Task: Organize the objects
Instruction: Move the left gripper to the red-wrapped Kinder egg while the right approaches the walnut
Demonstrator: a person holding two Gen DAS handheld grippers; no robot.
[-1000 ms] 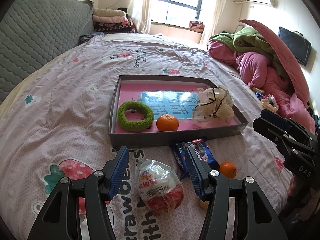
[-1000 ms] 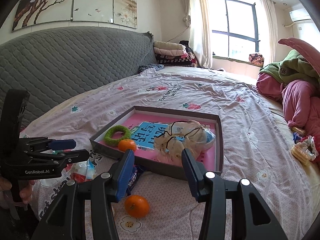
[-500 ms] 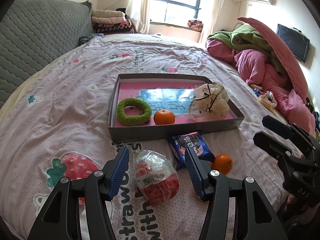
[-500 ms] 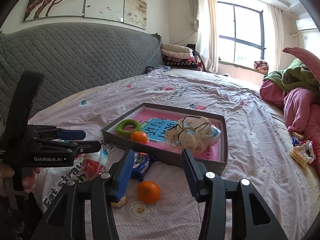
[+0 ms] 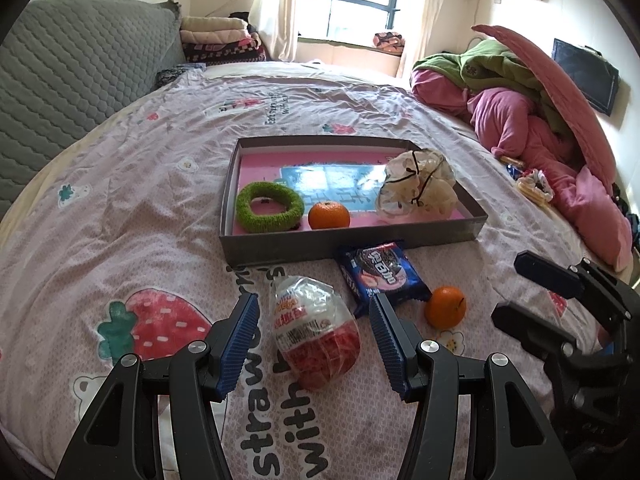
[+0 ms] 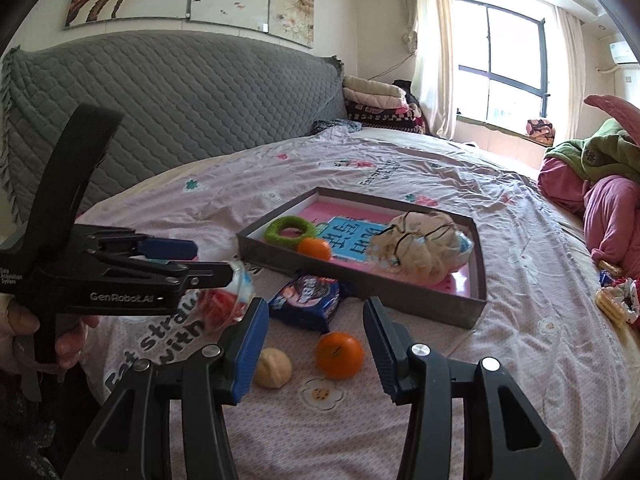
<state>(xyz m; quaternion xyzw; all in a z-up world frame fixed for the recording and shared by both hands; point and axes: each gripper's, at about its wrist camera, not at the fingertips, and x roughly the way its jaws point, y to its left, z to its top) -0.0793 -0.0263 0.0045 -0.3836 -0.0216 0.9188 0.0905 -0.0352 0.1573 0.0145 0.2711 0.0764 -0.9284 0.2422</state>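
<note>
Hovering over the bedspread (image 5: 120,208), the left gripper (image 5: 314,338) has its jaws apart on either side of an egg-shaped snack in clear wrap (image 5: 314,332), the blue pads not touching it. Beyond the right-hand pad lies a dark blue cookie packet (image 5: 378,272), its far end against the front wall of a shallow grey box (image 5: 280,246). An orange (image 5: 445,307) sits on the bedspread just right of the packet.

The right gripper (image 6: 314,340) also stands with jaws apart and nothing clamped; in its own view that orange (image 6: 339,355) appears between the fingers, lying on the cloth beyond them, with a small pale round object (image 6: 273,367) just beside it near the left pad. A hand (image 6: 60,344) grips the left gripper's handle at the left edge of that view.

Inside the box rest a green fuzzy ring (image 5: 269,206), a second orange (image 5: 329,215) just right of the ring, and a crumpled clear bag of pale items (image 5: 418,190) toward the right side. Folded blankets (image 5: 218,38) and a heap of pink and green bedding (image 5: 520,120) lie well apart from the box
</note>
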